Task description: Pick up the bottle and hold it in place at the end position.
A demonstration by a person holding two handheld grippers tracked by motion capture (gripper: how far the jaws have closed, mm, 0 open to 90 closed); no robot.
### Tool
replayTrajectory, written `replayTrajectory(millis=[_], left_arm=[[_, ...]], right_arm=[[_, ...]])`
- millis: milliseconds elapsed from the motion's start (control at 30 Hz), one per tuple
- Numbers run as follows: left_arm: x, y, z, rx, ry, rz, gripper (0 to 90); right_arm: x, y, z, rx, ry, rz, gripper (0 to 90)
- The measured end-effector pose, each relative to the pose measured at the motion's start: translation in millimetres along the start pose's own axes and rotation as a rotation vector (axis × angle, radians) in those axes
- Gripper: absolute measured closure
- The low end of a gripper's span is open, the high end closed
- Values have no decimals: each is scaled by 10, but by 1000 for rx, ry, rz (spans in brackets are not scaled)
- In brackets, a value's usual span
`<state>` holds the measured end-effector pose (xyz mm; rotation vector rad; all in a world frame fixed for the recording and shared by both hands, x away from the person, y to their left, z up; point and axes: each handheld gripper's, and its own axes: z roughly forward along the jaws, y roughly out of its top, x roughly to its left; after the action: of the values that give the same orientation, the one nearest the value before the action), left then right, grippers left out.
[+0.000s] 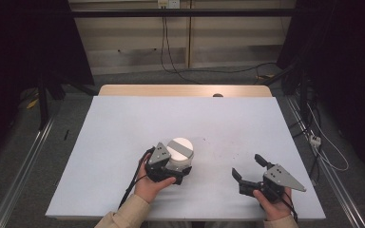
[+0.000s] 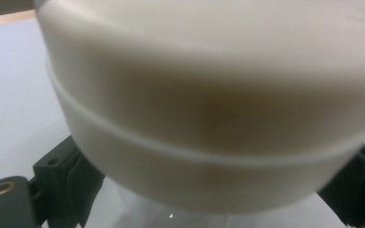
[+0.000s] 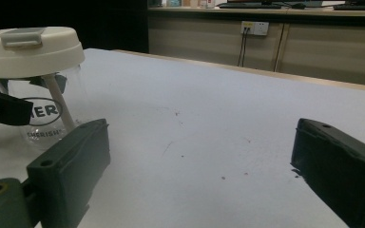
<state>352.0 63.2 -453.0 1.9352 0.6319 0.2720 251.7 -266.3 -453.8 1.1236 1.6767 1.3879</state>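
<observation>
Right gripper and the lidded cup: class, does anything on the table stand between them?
Nothing visible does. The right gripper is open, and bare table lies between it and the clear cup with its white lid. The left gripper is at the cup's other side, its fingers around the body.

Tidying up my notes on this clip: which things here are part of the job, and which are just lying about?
In use:
clear cup with white lid
left hand-held gripper, closed round the cup
right hand-held gripper, open, holding nothing

Lying about:
cables on the floor behind the table
power strip
</observation>
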Motion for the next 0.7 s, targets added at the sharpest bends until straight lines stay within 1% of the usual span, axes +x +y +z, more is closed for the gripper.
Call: replayTrajectory(millis=[300,333,433,500,567,600,633,700], left_arm=[[-19,16,53,-15,21,9,102],[-14,20,53,-16,29,21,110],[-13,26,58,-23,32,26,129],[-17,25,60,-28,34,19,143],[-12,28,58,-34,39,25,160],[-17,29,58,-39,43,21,169],[-14,31,57,-40,45,28,172],[-15,33,59,-44,44,28,175]], right_arm=[[-7,1,-5,-1,-1,1,53],[-8,2,-5,-1,-1,1,53],[-9,2,-5,0,-1,1,53],[-10,3,-5,-1,-1,-1,53],[-10,3,-6,-2,0,-1,53],[-10,3,-7,-2,-1,-1,53],[-10,4,-7,-2,0,-1,53],[-11,5,-8,-3,-1,-2,53]])
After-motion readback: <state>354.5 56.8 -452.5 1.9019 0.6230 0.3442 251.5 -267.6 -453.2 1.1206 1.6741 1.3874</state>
